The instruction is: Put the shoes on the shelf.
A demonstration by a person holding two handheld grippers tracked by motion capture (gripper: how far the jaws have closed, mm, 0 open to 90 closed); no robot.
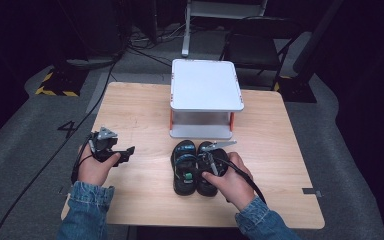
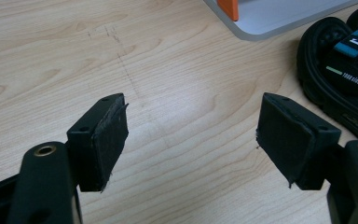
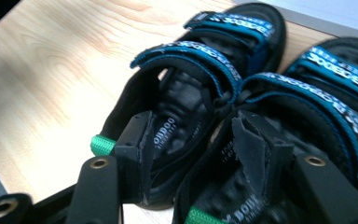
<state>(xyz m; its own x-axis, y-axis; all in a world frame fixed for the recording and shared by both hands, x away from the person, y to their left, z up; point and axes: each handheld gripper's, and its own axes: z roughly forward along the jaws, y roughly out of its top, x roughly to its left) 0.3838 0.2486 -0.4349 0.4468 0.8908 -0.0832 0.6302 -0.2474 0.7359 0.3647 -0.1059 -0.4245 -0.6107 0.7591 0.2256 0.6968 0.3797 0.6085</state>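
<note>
Nearest the person, two denim sleeves came in from the bottom of the high view. The right gripper [image 1: 215, 162] hung over the heel end of a pair of black sandals [image 1: 196, 167] that lay side by side near the front middle of the worktop [image 1: 140, 115]. In the right gripper view its jaws stood apart, one inside each sandal, straddling the two inner walls where the sandals [image 3: 223, 107] met; whether the pads pressed on those walls I could not tell. Blue lettered straps [image 3: 200, 58] crossed each sandal, and a green pull tab [image 3: 103, 144] stuck out at the left sandal's heel.

To the left, well apart from the sandals, the left gripper [image 1: 125, 152] hovered over bare wood, its jaws wide apart with nothing between them.

Farther back, just beyond the sandals' toes, stood a white two-tier stand [image 1: 206, 85] with orange posts [image 1: 171, 117].
</note>
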